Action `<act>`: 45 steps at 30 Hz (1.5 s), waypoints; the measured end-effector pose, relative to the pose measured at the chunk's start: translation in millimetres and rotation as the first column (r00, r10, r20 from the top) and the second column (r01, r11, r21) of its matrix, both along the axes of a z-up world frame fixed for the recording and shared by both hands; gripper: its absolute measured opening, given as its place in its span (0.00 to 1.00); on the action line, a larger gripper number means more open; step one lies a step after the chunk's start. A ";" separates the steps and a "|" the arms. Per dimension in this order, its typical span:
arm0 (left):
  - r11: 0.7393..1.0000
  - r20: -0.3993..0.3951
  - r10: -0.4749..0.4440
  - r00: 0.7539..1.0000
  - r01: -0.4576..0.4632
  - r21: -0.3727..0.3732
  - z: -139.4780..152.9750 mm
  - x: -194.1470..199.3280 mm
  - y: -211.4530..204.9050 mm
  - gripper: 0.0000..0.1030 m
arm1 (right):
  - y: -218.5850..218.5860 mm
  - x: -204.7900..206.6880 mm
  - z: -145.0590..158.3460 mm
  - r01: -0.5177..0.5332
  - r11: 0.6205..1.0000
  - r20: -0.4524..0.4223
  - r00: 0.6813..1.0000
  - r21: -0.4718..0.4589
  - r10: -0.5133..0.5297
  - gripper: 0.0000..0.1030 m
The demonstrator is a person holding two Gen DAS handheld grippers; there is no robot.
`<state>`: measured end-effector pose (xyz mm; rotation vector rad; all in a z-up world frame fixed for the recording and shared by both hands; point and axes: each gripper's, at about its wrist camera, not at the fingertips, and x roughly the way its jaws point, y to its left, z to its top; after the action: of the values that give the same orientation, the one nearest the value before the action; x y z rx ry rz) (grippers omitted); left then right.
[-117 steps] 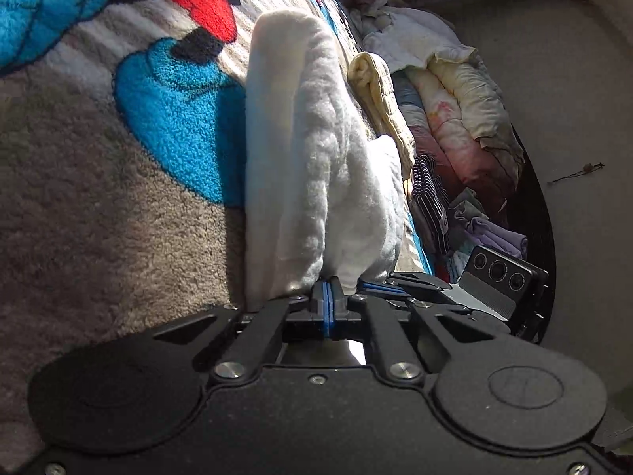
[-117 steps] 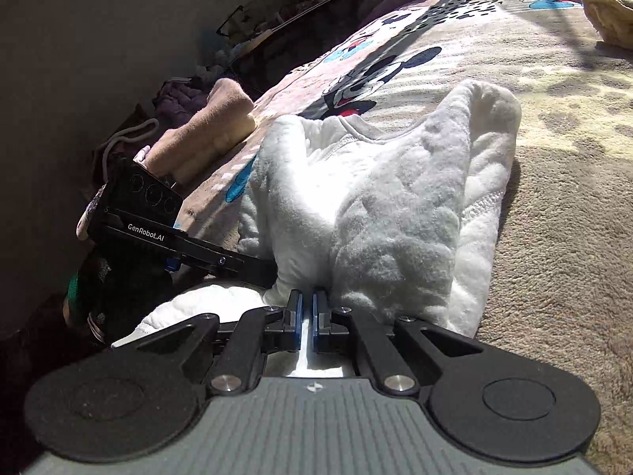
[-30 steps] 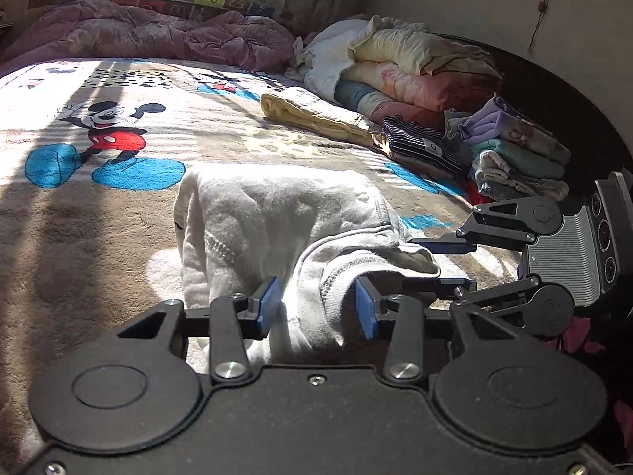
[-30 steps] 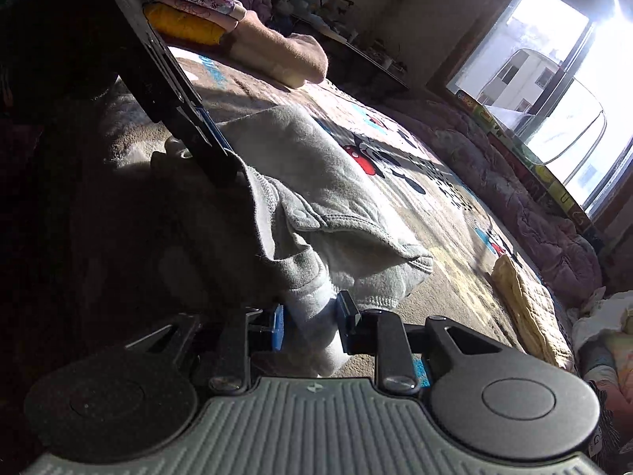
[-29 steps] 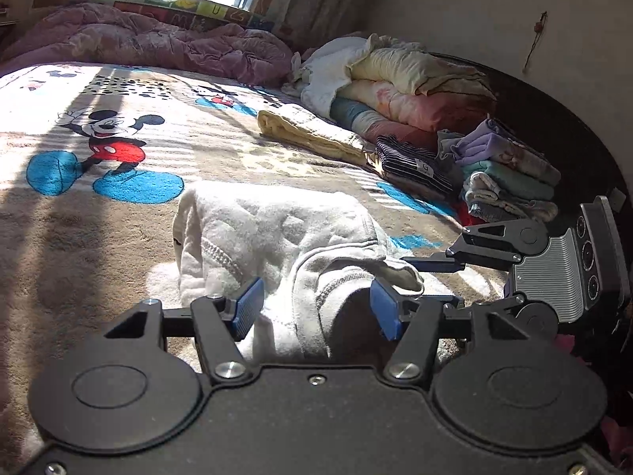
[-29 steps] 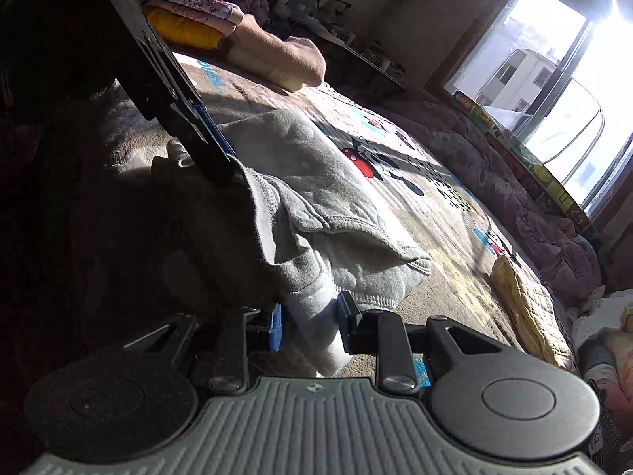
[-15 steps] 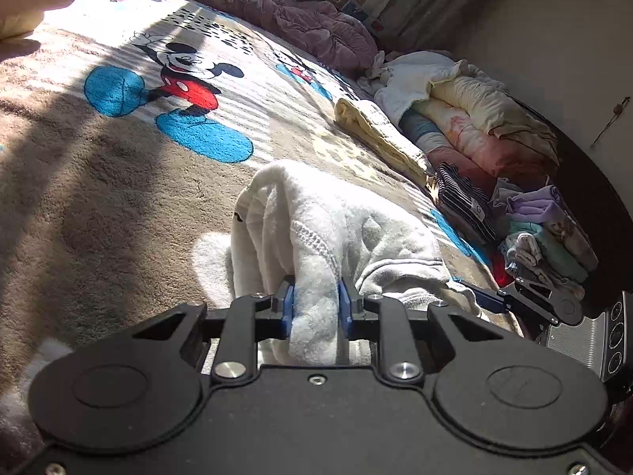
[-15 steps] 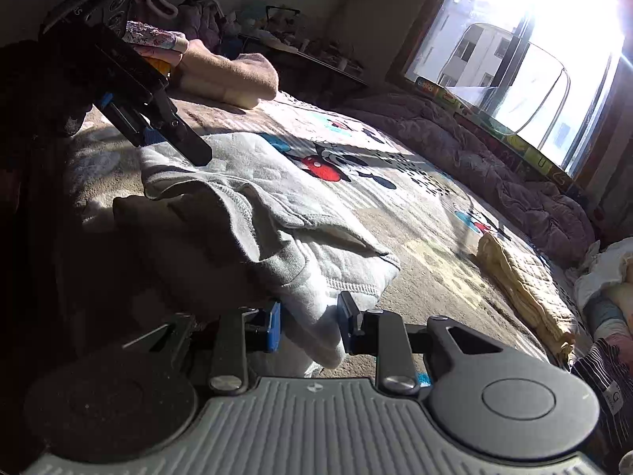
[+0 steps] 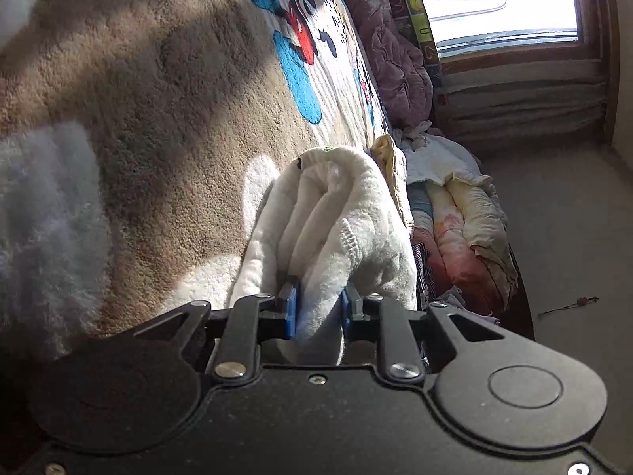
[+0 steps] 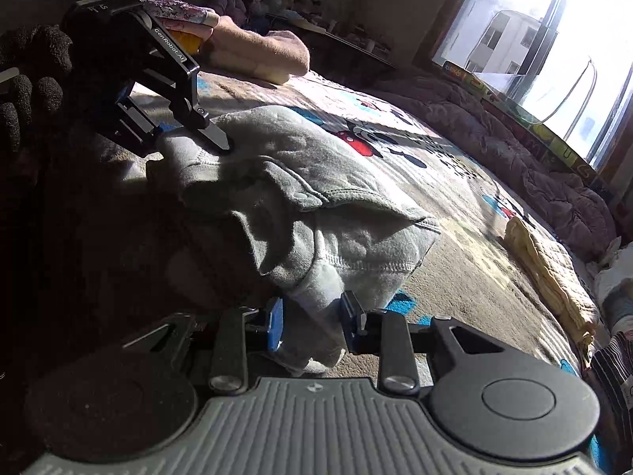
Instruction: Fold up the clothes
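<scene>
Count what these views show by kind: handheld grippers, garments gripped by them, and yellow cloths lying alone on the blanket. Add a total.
Grippers: 2, the left gripper and the right gripper
Gripped garments: 1, the white garment, which both grippers hold
Yellow cloths lying alone: 1, the yellow cloth
Total: 4

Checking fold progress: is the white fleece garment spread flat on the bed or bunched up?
Bunched up. The white fleece garment lies in thick overlapping folds, pinched by the left gripper and the right gripper.
</scene>
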<state>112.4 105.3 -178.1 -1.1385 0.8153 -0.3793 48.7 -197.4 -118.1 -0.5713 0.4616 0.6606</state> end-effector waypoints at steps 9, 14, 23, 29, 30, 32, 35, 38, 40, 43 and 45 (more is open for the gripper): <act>0.996 0.078 -0.079 0.994 0.076 0.041 11.1 1.7 2.2 0.20 | -45.9 25.3 63.1 0.024 0.904 -0.029 1.000 0.427 -0.012 0.30; 0.994 0.062 -0.101 0.993 0.098 0.041 7.1 1.4 5.3 0.20 | -18.4 82.7 63.0 0.023 0.904 -0.024 1.000 0.426 -0.015 0.30; 0.894 0.258 -0.251 0.933 0.121 0.432 62.6 -3.7 -1.7 0.39 | 8.4 94.9 -10.5 0.169 0.889 -0.199 0.976 0.425 -0.090 0.31; 0.760 0.431 -0.410 0.804 0.041 0.648 89.1 17.1 -37.9 0.34 | 25.0 73.1 -7.2 0.114 0.938 -0.008 0.993 0.329 -0.118 0.31; 0.749 0.420 -0.421 0.804 0.047 0.661 80.7 23.5 -43.5 0.32 | 28.4 68.2 -6.9 0.101 0.945 0.031 0.993 0.310 -0.117 0.31; 0.750 0.399 -0.401 0.825 0.046 0.660 67.2 30.9 -49.2 0.27 | 30.5 62.5 -7.8 0.094 0.949 0.063 0.991 0.301 -0.118 0.30; 0.778 0.365 -0.322 0.874 0.025 0.628 50.9 35.6 -51.1 0.23 | 15.1 71.7 -15.4 0.171 0.886 -0.064 0.985 0.431 -0.160 0.30; 0.803 0.325 -0.240 0.915 -0.001 0.596 34.5 40.2 -53.0 0.22 | 8.2 76.0 -22.2 0.236 0.834 -0.135 0.972 0.499 -0.194 0.30; 0.822 0.311 -0.206 0.928 -0.008 0.569 29.6 42.6 -51.6 0.22 | 20.6 71.2 -22.5 0.237 0.866 -0.093 0.971 0.441 -0.219 0.31; 0.849 0.325 -0.199 0.924 -0.003 0.528 36.0 40.9 -43.0 0.22 | 16.5 64.6 -11.9 0.251 0.850 -0.097 0.968 0.463 -0.233 0.31; 0.862 0.338 -0.185 0.923 -0.012 0.506 40.0 36.0 -41.3 0.21 | 5.1 48.1 -2.0 0.267 0.810 -0.056 0.958 0.523 -0.280 0.35</act>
<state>148.4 64.0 -138.2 -0.5142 0.5748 -0.4159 96.8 -192.2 -120.1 0.0153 0.3102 0.4704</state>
